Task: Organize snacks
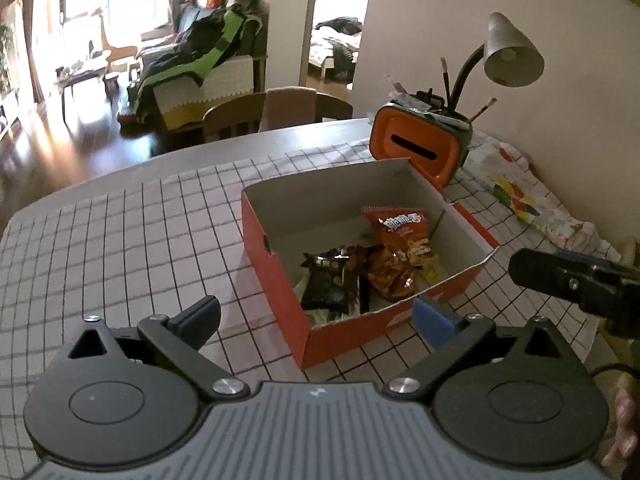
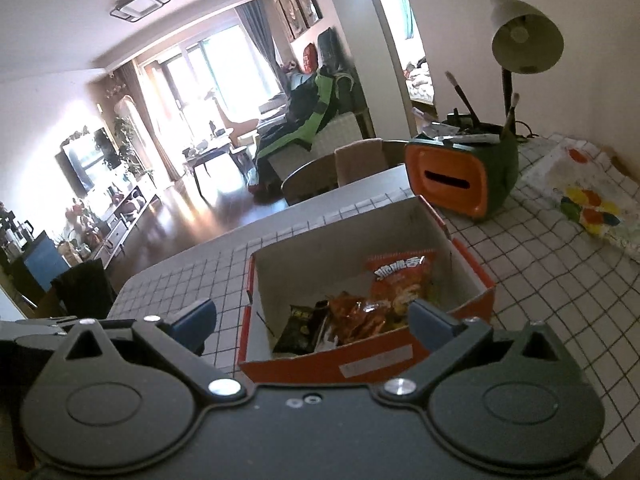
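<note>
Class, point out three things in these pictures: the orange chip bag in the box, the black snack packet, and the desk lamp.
Chip bag (image 1: 400, 226), left wrist view, on its printed front.
Black packet (image 1: 326, 280), left wrist view, on its middle.
Lamp (image 2: 528, 36), right wrist view, on its shade.

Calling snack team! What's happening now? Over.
Left gripper open, empty. Right gripper open, empty. Snacks inside box. Nothing blocking.

L/R wrist cams | angled down, close | both see box (image 1: 280, 300)
</note>
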The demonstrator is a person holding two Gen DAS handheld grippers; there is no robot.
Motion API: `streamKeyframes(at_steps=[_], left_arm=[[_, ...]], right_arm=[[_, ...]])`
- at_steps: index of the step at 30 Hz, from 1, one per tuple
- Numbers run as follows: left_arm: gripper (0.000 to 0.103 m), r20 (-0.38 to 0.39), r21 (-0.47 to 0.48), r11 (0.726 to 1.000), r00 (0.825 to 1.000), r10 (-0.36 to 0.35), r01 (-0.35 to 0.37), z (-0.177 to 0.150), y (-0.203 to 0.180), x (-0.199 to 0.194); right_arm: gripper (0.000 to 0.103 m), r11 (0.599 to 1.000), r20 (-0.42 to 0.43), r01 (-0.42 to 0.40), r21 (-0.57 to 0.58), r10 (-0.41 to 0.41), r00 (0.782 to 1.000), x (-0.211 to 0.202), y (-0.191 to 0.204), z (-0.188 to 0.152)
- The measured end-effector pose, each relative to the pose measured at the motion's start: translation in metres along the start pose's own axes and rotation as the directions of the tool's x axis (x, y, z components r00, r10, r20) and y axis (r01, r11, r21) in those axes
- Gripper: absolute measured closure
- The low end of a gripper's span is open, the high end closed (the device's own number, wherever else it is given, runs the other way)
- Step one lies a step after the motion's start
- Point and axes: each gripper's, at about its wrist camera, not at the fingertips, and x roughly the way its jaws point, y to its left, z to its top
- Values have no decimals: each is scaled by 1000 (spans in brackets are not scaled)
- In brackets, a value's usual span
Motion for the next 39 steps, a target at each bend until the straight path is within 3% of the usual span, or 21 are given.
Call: streamKeyframes(at_steps=[8,39], left_arm=[[0,24,-44,999,999,26,-25,-4,3,-7],[0,104,-54,997,992,64,-59,-2,8,-25]], right_arm=[[0,998,15,61,-17,-61,998,-5,4,-6],[0,991,7,102,-86,-101,995,5,21,-9]])
